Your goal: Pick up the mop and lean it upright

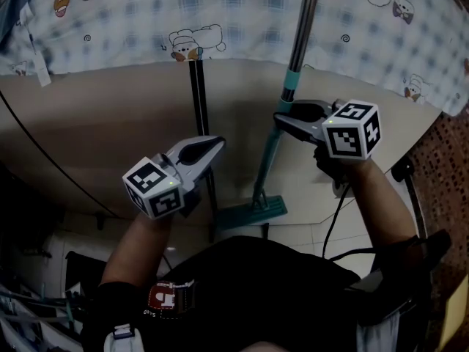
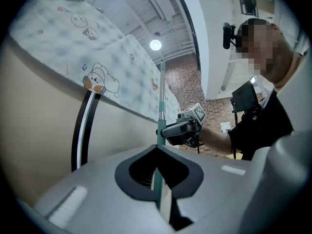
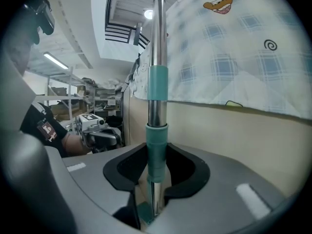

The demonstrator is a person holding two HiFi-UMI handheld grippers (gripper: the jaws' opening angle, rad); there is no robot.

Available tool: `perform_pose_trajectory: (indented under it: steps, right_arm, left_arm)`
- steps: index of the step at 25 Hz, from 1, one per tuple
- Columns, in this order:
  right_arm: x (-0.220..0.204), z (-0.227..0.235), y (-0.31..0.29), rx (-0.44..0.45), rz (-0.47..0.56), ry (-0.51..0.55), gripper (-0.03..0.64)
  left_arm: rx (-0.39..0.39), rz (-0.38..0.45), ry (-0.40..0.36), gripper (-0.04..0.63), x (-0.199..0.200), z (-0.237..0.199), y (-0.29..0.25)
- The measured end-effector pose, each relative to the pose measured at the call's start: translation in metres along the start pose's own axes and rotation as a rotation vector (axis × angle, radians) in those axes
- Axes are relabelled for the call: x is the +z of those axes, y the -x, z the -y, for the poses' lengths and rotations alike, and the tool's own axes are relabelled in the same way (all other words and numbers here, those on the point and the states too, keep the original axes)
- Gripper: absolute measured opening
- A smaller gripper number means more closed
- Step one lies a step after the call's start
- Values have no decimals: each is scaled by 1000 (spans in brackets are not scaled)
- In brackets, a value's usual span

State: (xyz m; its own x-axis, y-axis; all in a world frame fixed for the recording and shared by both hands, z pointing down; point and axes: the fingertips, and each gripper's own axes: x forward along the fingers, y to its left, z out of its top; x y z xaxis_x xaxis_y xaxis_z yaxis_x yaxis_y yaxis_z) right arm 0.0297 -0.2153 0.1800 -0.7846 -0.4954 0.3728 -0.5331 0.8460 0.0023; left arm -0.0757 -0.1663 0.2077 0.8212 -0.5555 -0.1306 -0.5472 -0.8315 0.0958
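Note:
The mop stands nearly upright: its silver and teal handle [image 1: 297, 64] runs up along the patterned sheet, and its flat teal head [image 1: 250, 213] hangs low by the floor tiles. My right gripper [image 1: 282, 119] is shut on the handle [image 3: 157, 130] at a teal collar. The pole passes straight between the jaws of my right gripper [image 3: 157, 152]. My left gripper [image 1: 216, 144] is to the left of the mop, apart from it, with its jaws together and nothing in them. In the left gripper view, the tips of my left gripper [image 2: 157, 149] meet, and beyond them are the handle [image 2: 161, 106] and my right gripper [image 2: 178, 129].
A mattress with a cartoon-print checked sheet [image 1: 220, 20] and a beige side [image 1: 110, 123] fills the back. A black strip [image 1: 199, 108] runs down its side just beyond my left gripper. Brick-pattern flooring [image 1: 440, 160] lies at the right. A cable [image 1: 333, 218] hangs below my right hand.

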Motion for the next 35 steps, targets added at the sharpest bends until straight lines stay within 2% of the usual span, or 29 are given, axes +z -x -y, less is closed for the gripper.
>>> perform_pose_trajectory:
  steps: [6, 14, 21, 27, 30, 35]
  right_arm:
    - [-4, 4, 0, -11, -2, -3, 137]
    - [-11, 4, -1, -17, -7, -7, 137]
    - [-23, 2, -7, -21, -18, -16, 137]
    - [-48, 5, -18, -34, -33, -3, 137]
    - [-76, 1, -20, -33, -50, -12, 137]
    - [-123, 3, -52, -20, -95, -31, 137]
  left_arm:
    - [12, 12, 47, 0, 3, -3, 2]
    - [21, 1, 8, 0, -2, 0, 2]
    - [39, -25, 5, 0, -14, -2, 4]
    - [44, -27, -1, 0, -35, -2, 2]
    - [61, -56, 20, 0, -58, 6, 3]
    - [79, -99, 31, 0, -98, -8, 10]
